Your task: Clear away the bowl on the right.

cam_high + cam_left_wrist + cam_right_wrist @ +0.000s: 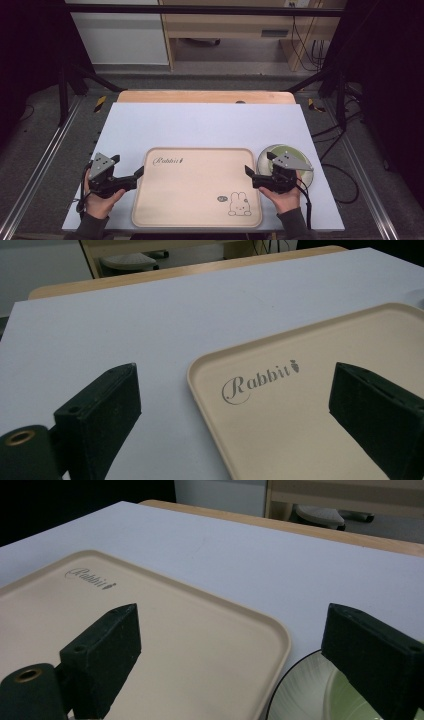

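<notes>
- Tray (197, 186): beige, flat on the white tabletop (210, 125), near edge, centred between both hands; "Rabbit" print at its far-left corner, bunny at near-right.
- Left claw (139, 171): jaws spread wide, straddling the tray's left rim, gripping nothing.
- Right claw (248, 171): jaws spread wide at the tray's right rim, gripping nothing.
- Green plate (283, 162): just beside the tray's right edge, under the right hand's gripper.

"Rabbit" on the tray (320, 405)
</notes>
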Action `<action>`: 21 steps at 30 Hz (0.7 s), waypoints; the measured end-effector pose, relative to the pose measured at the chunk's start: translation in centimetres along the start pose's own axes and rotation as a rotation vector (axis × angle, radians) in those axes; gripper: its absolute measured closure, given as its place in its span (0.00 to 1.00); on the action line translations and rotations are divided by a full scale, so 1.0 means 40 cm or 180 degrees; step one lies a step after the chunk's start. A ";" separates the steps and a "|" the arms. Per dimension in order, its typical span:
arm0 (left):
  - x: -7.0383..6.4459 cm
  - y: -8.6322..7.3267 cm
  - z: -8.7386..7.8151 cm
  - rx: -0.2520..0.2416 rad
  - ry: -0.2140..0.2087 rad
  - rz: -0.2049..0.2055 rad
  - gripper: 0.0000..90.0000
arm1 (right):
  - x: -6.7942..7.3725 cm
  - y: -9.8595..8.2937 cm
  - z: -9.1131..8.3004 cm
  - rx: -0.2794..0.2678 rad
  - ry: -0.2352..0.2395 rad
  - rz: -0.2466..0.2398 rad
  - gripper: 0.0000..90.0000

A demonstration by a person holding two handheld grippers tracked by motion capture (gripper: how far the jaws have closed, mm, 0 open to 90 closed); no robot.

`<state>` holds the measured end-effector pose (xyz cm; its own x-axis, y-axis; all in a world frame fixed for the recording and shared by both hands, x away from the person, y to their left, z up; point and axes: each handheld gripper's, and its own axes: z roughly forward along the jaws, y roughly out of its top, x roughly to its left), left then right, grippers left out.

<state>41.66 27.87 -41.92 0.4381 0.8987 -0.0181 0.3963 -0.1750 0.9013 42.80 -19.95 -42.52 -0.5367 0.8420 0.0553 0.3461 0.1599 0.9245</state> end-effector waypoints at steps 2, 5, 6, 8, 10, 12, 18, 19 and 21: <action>-0.001 -0.001 0.001 0.0002 0.0002 -0.0002 0.07 | 0.000 -0.002 0.001 0.0018 -0.0006 0.0010 0.10; -0.001 -0.001 0.000 0.0000 -0.0003 -0.0002 0.07 | 0.000 -0.003 0.001 0.0029 -0.0005 0.0044 0.10; -0.001 -0.002 0.000 0.0002 -0.0002 -0.0001 0.07 | 0.000 -0.003 0.001 0.0026 -0.0006 0.0032 0.10; -0.001 -0.004 0.000 0.0005 -0.0002 -0.0004 0.07 | 0.000 -0.003 -0.001 0.0033 -0.0017 0.0023 0.10; -0.001 -0.005 0.000 0.0003 0.0000 0.0000 0.07 | 0.000 -0.004 -0.003 0.0036 -0.0023 0.0023 0.10; 0.000 -0.008 0.000 0.0012 0.0003 -0.0002 0.07 | 0.000 -0.003 -0.003 0.0039 -0.0029 0.0028 0.10; 0.001 -0.013 0.002 0.0025 0.0005 0.0001 0.07 | 0.000 -0.001 -0.004 0.0050 -0.0035 0.0083 0.10; 0.001 -0.014 0.003 0.0026 0.0000 -0.0001 0.07 | -0.001 0.000 -0.006 0.0061 -0.0039 0.0087 0.10; 0.001 -0.015 0.005 0.0040 0.0005 0.0002 0.07 | -0.002 0.001 -0.008 0.0054 -0.0053 0.0081 0.10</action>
<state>41.62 27.93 -42.54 0.4370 0.8993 -0.0170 0.4062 -0.1805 0.8958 42.62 -20.15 -42.35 -0.5146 0.8544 0.0721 0.3724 0.1470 0.9164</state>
